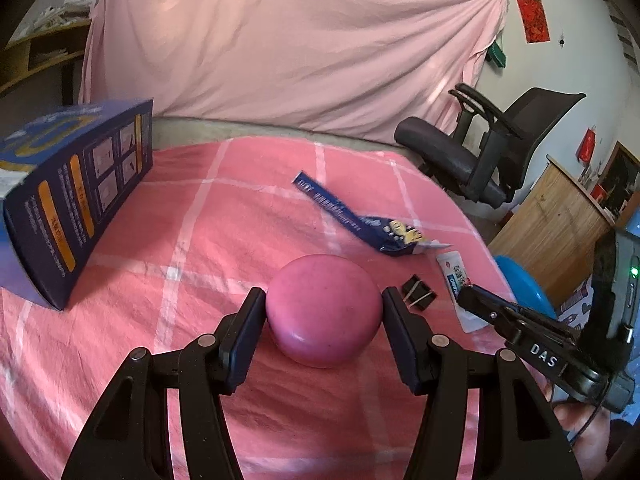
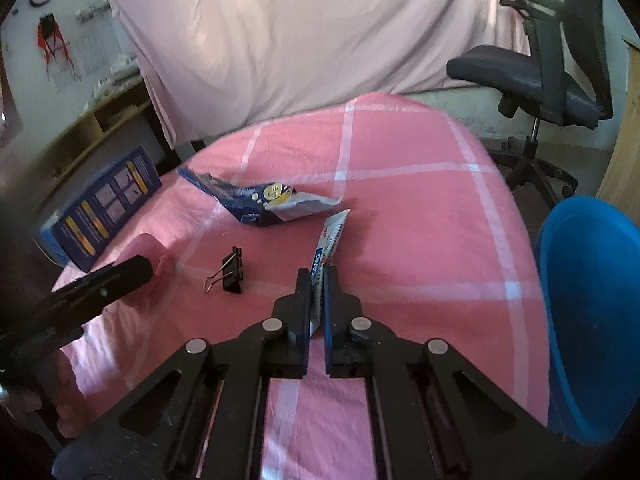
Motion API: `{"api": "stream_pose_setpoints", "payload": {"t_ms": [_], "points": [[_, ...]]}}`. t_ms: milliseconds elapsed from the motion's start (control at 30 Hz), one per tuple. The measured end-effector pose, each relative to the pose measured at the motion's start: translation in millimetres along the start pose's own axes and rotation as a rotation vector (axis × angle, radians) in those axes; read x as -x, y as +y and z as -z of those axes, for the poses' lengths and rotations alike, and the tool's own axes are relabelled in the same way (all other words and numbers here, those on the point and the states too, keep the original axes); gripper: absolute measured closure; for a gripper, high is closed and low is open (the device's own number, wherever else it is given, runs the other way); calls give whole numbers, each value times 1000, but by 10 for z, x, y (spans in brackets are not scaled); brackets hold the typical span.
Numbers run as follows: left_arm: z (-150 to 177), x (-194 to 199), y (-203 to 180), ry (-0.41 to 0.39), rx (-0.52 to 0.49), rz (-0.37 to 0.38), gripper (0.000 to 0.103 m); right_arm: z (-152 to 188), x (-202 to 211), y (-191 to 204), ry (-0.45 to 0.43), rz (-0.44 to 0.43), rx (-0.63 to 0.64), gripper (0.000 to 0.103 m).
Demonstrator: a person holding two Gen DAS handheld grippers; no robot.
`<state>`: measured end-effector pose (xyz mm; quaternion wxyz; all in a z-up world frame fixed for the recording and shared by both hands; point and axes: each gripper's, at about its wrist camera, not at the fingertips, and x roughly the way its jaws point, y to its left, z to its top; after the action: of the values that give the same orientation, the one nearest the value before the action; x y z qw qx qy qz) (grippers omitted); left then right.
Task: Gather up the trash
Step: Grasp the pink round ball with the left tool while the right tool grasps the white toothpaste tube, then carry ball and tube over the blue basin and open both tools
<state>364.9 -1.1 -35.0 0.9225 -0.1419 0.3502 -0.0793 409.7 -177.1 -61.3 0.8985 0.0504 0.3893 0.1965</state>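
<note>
My right gripper pinches the toothpaste tube on the table — next, lift it into the blue bin. Left gripper wide around a pink lid.

Both wrist views look forward along their jaws, low and close over the pink surface. They share the torn blue wrapper ahead and the binder clip between them.

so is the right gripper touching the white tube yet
Touching. The right wrist view shows the right gripper with its fingers closed on the near end of the white tube, no gap visible.
</note>
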Motion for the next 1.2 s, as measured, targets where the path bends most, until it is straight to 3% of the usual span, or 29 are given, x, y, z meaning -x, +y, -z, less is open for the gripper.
{"api": "stream_pose_setpoints", "payload": {"t_ms": [367, 567, 733, 933, 1200], "points": [[-213, 269, -474, -161, -68, 31, 50, -23, 697, -97, -334, 14, 7, 72], [-344, 338, -861, -241, -147, 68, 50, -65, 1047, -223, -497, 67, -5, 72], [-353, 310, -1165, -271, -188, 114, 50, -74, 1221, -430, -547, 103, -42, 72], [-349, 183, -1618, -294, -268, 179, 50, 13, 1510, -637, -619, 214, -40, 72], [-281, -201, -2279, -238, -333, 280, 50, 169, 1740, -1193, -627, 316, -152, 72]]}}
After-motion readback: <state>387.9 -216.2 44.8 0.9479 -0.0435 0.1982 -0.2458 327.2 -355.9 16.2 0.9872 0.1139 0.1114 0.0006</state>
